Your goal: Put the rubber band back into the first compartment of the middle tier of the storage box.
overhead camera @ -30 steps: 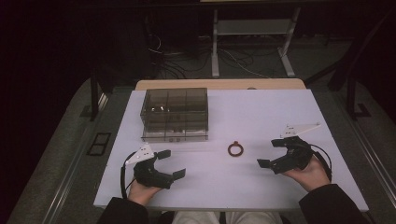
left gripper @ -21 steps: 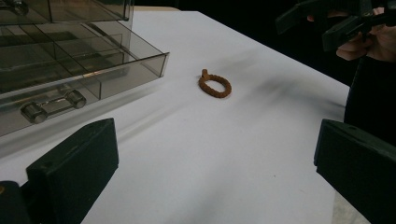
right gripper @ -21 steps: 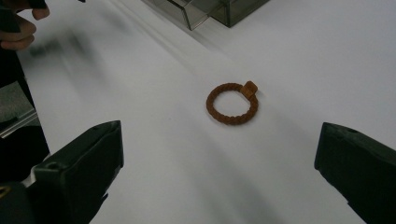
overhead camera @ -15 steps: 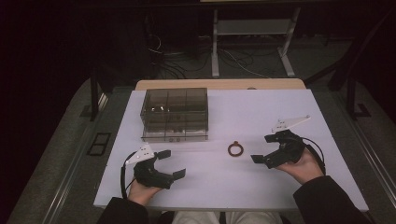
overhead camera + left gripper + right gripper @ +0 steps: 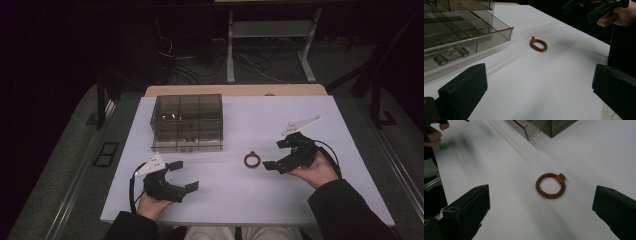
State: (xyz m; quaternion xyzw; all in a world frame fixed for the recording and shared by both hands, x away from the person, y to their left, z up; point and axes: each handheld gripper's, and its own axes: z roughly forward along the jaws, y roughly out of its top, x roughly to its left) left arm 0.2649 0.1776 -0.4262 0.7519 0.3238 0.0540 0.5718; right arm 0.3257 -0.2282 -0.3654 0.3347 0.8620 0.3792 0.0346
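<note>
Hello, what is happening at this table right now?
A person sits at a white table with a gripper in each hand. The right gripper is open and close to a small brown ring that lies flat on the table, not yet touched. The left gripper is also open and holds nothing, nearer the person. Behind the ring stands a clear plastic drawer box with its bottom drawer pulled out a little.
</note>
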